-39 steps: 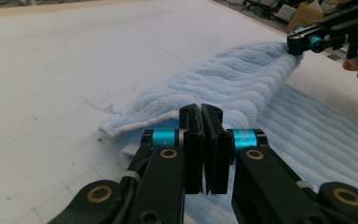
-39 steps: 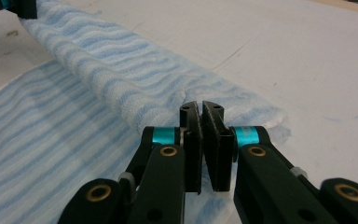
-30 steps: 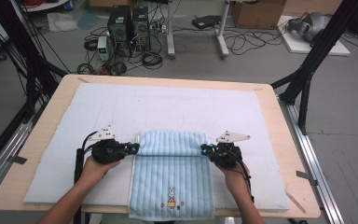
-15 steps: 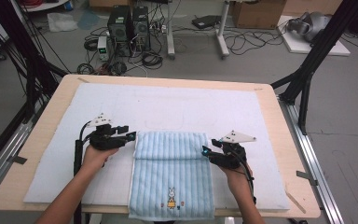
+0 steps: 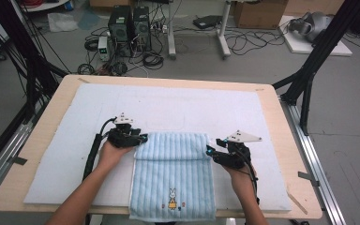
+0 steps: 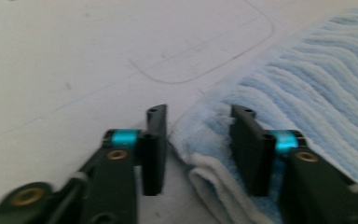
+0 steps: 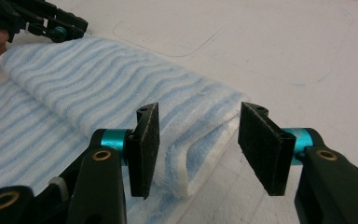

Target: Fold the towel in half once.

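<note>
The towel [image 5: 172, 180] lies on the padded white mat [image 5: 65, 154] at the near middle of the surface [image 5: 281, 117]. Its near hem, with a small rabbit motif [image 5: 172, 198], hangs just over the near edge. Its far end is folded back on itself into a doubled band [image 5: 173, 146].

The left gripper [image 5: 140, 138] sits at the left end of that band, jaws apart, the corner of the fold lying between them in the left gripper view [image 6: 200, 140]. The right gripper [image 5: 212, 151] sits at the right end, jaws likewise apart, the layered corner [image 7: 200, 154] just ahead of and between them.

The towel is ribbed terry cloth: judged light, soft and limp, with no stiffness of its own. It is not fragile, and the pile should grip well against the jaw pads. Any unsupported span is expected to sag, and layers may slide apart. The recommended hold is at both fold corners, each pinch taking all layers.

Beyond the band, the mat runs bare to the far edge.
</note>
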